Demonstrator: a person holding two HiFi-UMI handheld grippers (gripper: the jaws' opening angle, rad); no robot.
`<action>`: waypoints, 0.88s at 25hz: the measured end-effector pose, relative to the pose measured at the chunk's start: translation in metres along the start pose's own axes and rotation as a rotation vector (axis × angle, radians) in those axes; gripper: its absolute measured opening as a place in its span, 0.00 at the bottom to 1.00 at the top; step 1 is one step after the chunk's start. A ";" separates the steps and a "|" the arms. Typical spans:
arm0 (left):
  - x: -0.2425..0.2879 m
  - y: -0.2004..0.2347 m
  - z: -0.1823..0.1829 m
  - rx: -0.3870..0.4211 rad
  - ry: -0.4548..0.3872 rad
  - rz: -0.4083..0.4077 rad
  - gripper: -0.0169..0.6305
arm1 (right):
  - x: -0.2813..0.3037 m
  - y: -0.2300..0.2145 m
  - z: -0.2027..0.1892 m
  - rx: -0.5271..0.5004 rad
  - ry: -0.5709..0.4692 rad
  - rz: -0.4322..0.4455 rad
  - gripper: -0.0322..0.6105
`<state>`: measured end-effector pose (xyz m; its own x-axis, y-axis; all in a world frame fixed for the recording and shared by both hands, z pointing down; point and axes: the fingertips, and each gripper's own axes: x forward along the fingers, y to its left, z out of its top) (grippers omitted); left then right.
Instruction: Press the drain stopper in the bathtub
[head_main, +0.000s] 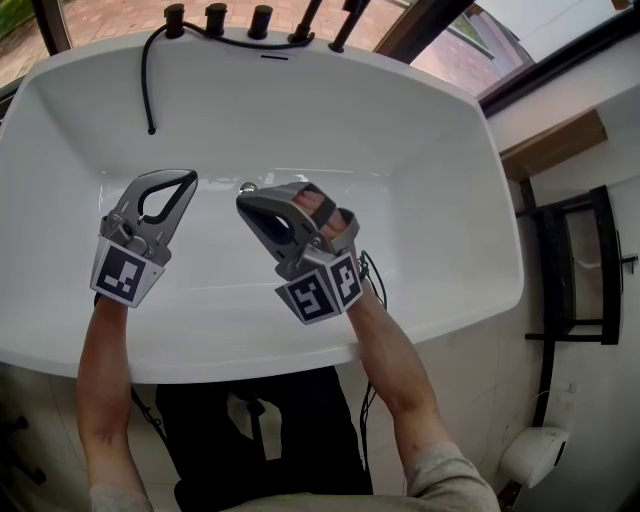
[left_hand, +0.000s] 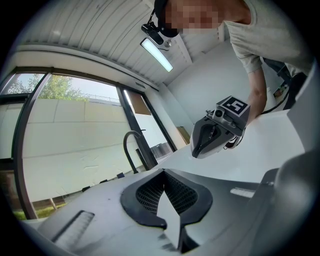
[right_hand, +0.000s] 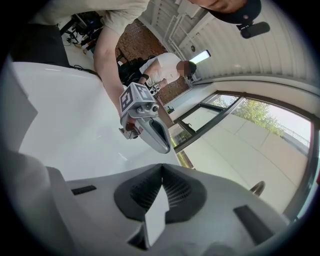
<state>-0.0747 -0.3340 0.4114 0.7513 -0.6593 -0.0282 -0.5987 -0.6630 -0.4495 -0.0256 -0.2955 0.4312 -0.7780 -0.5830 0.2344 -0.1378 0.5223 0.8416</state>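
Observation:
A white bathtub (head_main: 440, 200) fills the head view. A small chrome part, apparently the drain stopper (head_main: 247, 186), shows on the tub floor just past the tip of my right gripper (head_main: 244, 202), mostly hidden by it. That gripper is shut, holds nothing, and points up-left over the tub. My left gripper (head_main: 187, 179) hangs to its left, also shut and empty. In the left gripper view my closed jaws meet low in the middle and the right gripper (left_hand: 218, 132) hangs beyond. The right gripper view shows the left gripper (right_hand: 145, 123) above the tub wall.
Black tap fittings (head_main: 215, 18) line the tub's far rim, and a black hose (head_main: 148, 75) hangs down inside. A curved spout (left_hand: 133, 148) stands before the windows. A black rack (head_main: 580, 265) and a paper roll (head_main: 535, 455) are on the right. A second person (right_hand: 165, 67) stands behind.

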 end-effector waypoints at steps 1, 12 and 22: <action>0.000 0.000 0.000 0.000 -0.002 0.000 0.01 | 0.000 -0.001 0.000 -0.001 0.000 -0.006 0.05; 0.001 0.000 -0.003 0.015 -0.001 -0.007 0.01 | -0.002 -0.009 -0.001 -0.013 0.004 -0.041 0.05; 0.000 -0.012 -0.017 0.000 0.070 -0.015 0.01 | -0.003 0.011 -0.005 -0.050 0.038 -0.018 0.05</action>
<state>-0.0724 -0.3326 0.4322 0.7390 -0.6724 0.0406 -0.5875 -0.6729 -0.4496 -0.0218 -0.2914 0.4423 -0.7513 -0.6162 0.2364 -0.1204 0.4801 0.8689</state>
